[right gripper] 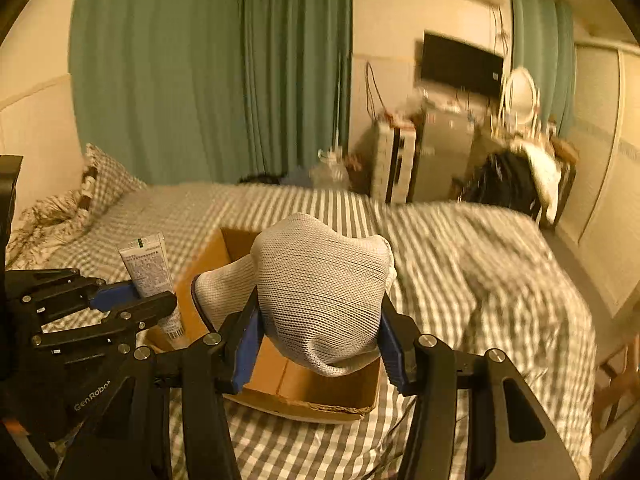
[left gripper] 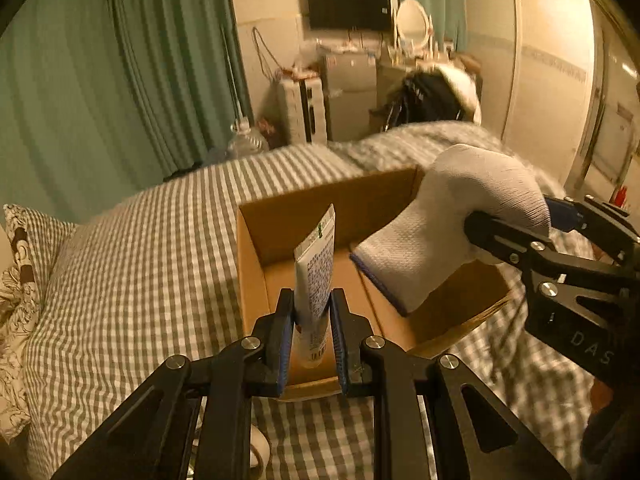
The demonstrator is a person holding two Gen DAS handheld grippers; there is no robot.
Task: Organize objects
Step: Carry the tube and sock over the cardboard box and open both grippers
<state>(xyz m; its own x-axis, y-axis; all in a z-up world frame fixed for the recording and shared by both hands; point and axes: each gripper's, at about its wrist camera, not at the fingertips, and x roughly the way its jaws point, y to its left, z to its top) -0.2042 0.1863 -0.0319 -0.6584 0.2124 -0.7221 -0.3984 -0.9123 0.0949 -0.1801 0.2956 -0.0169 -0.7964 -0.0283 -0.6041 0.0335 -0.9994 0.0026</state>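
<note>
**Both grippers loaded above the cardboard box**

Much of the far room is smeared by blur: the clutter on the dresser under the dark wall screen (right gripper: 460, 66) cannot be made out, and the bedcover's check pattern (right gripper: 460, 240) runs into streaks toward 2 o'clock. The box floor is partly hidden behind what the grippers carry, and the print on the tube is too small to read.

The left gripper (left gripper: 311, 320) is clamped narrow on a white tube (left gripper: 316, 276), which stands upright between the blue pads with its crimped end pointing to 12 o'clock, above the near left part of the open cardboard box (left gripper: 252, 280). The right gripper (right gripper: 318, 334) is closed around a bunched white knit sock (right gripper: 320, 292), its dark-edged cuff drooping toward 9 o'clock over the box. From the left wrist view, the sock sits at 2 o'clock from the tube, near it but apart. The box rests on the checked bed, with a patterned pillow (left gripper: 20, 260) at 9 o'clock
</note>
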